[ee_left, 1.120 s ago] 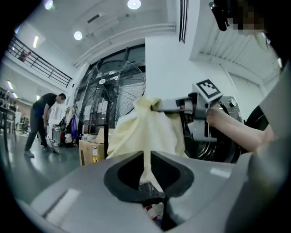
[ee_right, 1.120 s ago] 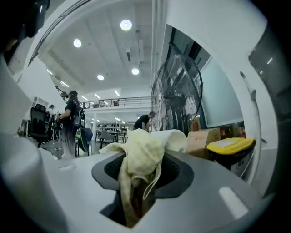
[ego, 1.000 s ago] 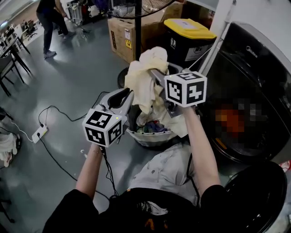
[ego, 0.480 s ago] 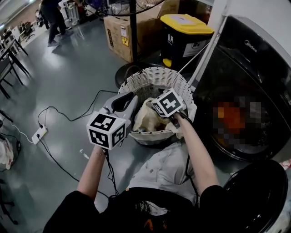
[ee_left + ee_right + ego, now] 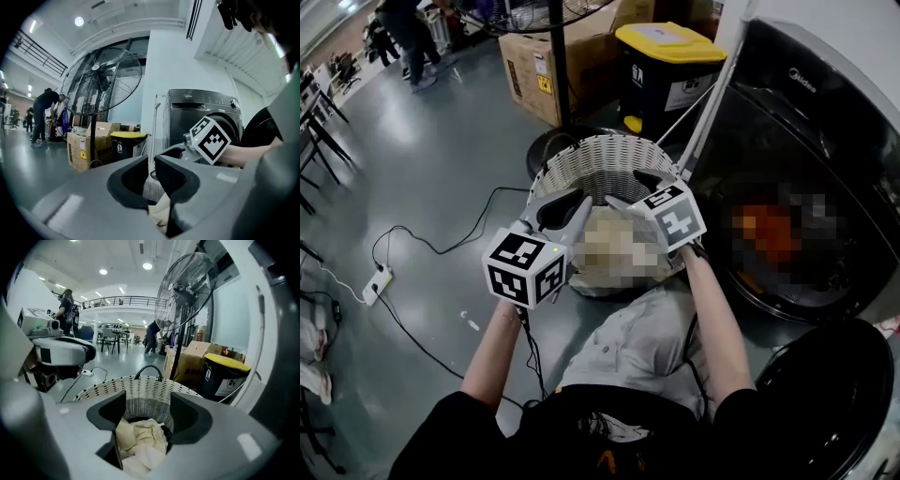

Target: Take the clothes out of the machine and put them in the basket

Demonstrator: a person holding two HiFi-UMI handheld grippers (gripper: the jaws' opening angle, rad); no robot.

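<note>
**Head view.**
- Right tool (image 5: pixel 633 192): over the basket (image 5: pixel 600 145), inside its near rim. A second before, it held the cream cloth (image 5: pixel 140 441) high above that rim; half a second before, it was already down at the basket.
- Left tool (image 5: pixel 567 208): at the basket's left rim, carrying nothing.
- Basket: on the floor, mouth up, just beside the machine (image 5: pixel 825 141), whose door stood open.
- Judgement: this piece was delivered. Whether more lay in the drum I could not tell, as a patch covered it.

**Left tool view.**
- Jaws nearly pressed together, only a slit between them and nothing in it.
- A strip of the basket's weave showed through the slit.

**Right tool view.**
- Jaws spread wide and gripping nothing.
- Cream cloth: below and between them, inside the basket, short of its far wall.
- Lie of the cloth: a crumpled heap with folds running every way. I could read no long axis and no heading.
</note>
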